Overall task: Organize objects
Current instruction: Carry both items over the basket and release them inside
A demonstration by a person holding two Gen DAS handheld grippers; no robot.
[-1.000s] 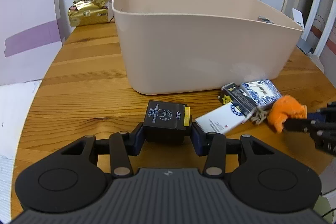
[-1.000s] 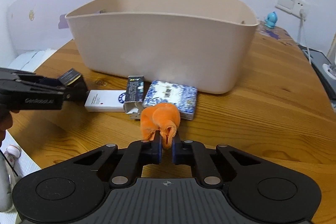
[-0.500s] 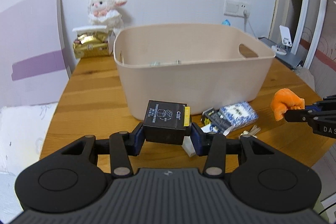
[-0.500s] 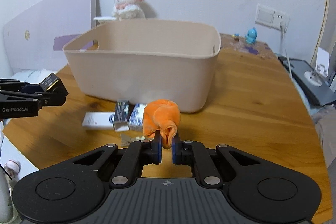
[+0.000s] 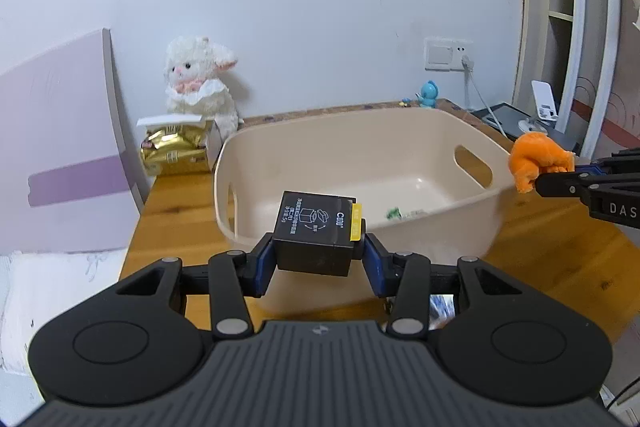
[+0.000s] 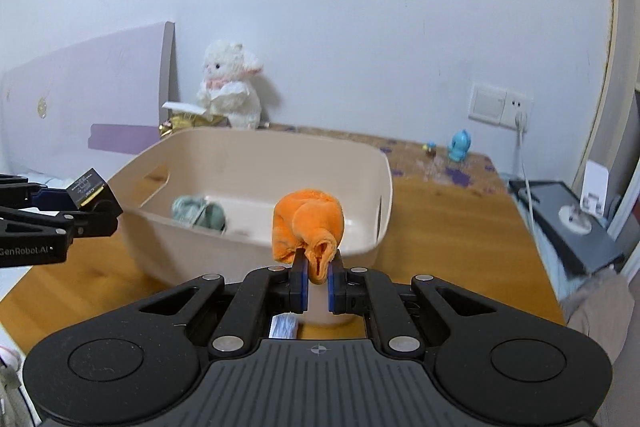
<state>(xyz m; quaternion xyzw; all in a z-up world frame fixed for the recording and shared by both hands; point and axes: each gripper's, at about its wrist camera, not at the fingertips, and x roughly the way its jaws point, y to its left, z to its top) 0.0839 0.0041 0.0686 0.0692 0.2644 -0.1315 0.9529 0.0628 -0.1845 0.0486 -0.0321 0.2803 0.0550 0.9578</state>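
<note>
A small black cardboard box (image 5: 318,232) is held tight by the left gripper (image 5: 319,259), and a soft orange cloth (image 6: 307,227) is pinched by the right gripper (image 6: 318,285). Both are held up near the big beige plastic tub (image 6: 362,163) at 12 o'clock. Next, each must be moved over the tub and let go.

Black box (image 5: 318,231) with yellow edge, level in my left clamp, raised at the tub's near wall | orange plush toy (image 6: 307,225) pinched in my right clamp, above the near rim | beige tub (image 5: 472,205) upright on the table, a greenish bundle (image 6: 199,213) inside
</note>
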